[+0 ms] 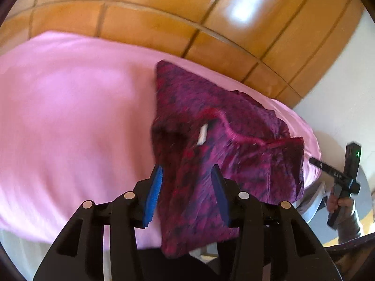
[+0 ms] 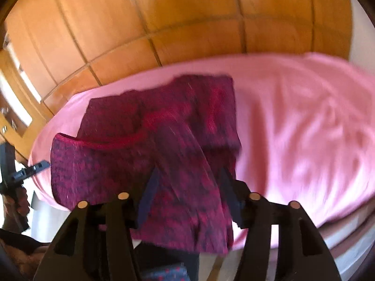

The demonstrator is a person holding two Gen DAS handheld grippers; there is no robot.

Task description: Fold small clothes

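A: Where does the garment sit?

B: The magenta-and-dark knit piece lies on the pink sheet of the bed, toward the edge nearest the cameras. In the left wrist view it spreads from the centre out to about 3 o'clock, with one flap running down to 6 o'clock between the fingers. A small white label shows near its middle, beside a brighter red seam.

A: And the left gripper?

B: Its blue pads stand fairly wide apart, with the cloth's lower flap lying in the gap. Whether the pads actually press the fabric cannot be told; a sliver of pink shows beside the left pad.

A: The right gripper?

B: Much the same. Its jaws are spread wide, and a hanging fold of the garment passes between them toward 6 o'clock. Motion blur hides any contact.

A: What else is visible?

B: Orange-brown wooden panelling fills the 12 o'clock part of both views. In the left view, the other gripper and the hand holding it appear at 4 o'clock, off the bed's edge. In the right view, its counterpart shows at 9 o'clock, held in a hand.
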